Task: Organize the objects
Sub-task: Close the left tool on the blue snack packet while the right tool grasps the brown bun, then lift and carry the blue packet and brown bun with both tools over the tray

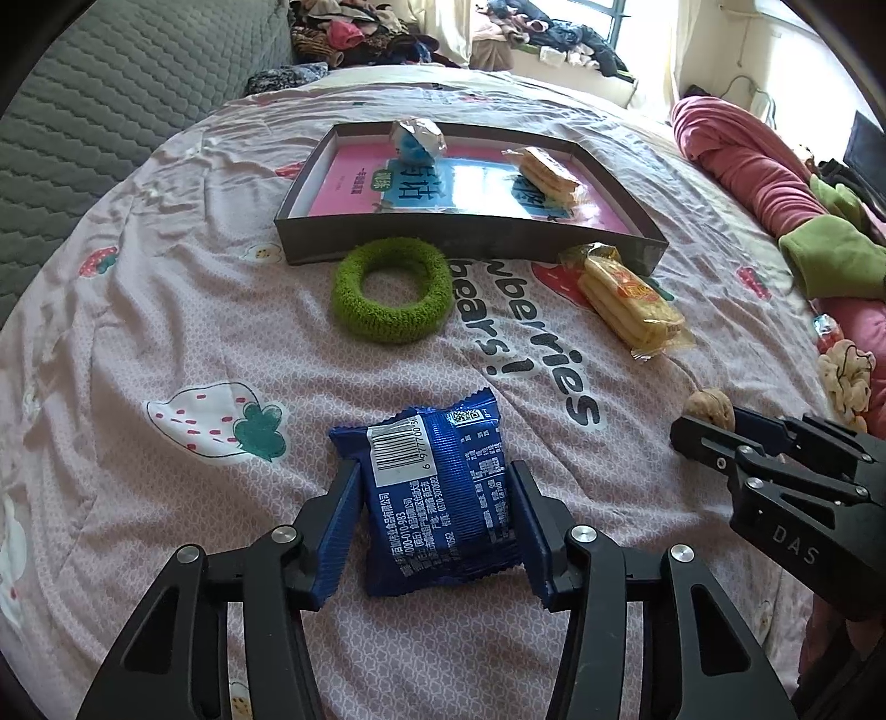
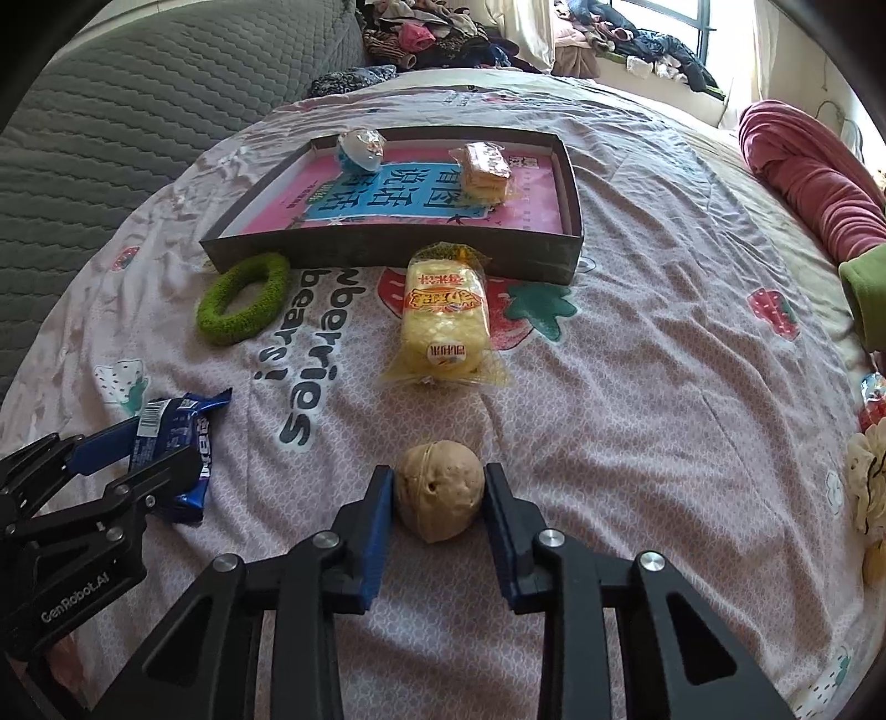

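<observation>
A blue snack packet [image 1: 440,498] lies on the bed between the fingers of my left gripper [image 1: 434,498], which touch its sides. A walnut [image 2: 440,490] sits between the fingers of my right gripper [image 2: 439,493], which press its sides. A shallow dark box [image 1: 470,243] at the back holds a blue-and-white foil ball [image 1: 418,138] and a cracker pack [image 1: 548,177]. In front of the box lie a green fuzzy ring [image 1: 393,288] and a yellow cracker pack [image 1: 628,302]. The right wrist view also shows the packet [image 2: 177,443], ring [image 2: 243,299] and yellow pack [image 2: 446,321].
The bed has a pink strawberry-print sheet [image 1: 166,332]. A grey quilted headboard [image 1: 83,111] is at the left. A red blanket [image 1: 747,166] and green cloth [image 1: 836,255] lie at the right edge. Piled clothes [image 1: 387,33] sit behind the bed.
</observation>
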`<state>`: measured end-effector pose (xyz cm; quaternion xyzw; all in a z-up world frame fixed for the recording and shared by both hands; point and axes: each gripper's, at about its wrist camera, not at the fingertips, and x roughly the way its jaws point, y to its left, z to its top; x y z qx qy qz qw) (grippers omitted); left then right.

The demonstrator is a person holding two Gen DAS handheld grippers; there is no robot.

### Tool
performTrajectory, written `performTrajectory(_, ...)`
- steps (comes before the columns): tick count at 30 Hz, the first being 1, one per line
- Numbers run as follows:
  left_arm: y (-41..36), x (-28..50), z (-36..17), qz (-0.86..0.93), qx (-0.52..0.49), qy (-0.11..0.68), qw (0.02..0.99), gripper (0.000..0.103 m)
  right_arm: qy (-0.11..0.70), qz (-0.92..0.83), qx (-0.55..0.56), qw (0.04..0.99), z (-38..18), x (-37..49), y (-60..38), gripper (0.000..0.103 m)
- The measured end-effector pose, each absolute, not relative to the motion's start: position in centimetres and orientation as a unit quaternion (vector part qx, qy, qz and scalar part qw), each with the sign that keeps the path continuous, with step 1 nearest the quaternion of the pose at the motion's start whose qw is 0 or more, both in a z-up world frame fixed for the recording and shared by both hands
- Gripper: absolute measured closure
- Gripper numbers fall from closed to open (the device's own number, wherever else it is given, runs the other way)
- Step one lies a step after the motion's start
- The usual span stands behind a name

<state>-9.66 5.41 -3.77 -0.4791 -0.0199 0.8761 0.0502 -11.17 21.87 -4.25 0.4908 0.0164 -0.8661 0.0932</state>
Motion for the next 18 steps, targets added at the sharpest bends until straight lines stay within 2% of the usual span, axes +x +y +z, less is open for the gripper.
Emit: performTrajectory(18,4.3,-7.9,-1.9,0.883,-0.467,-0.029,0.042,0.05,0.009,-0.87,0.481,0.105,-2.2,-8.2,21.4,0.071)
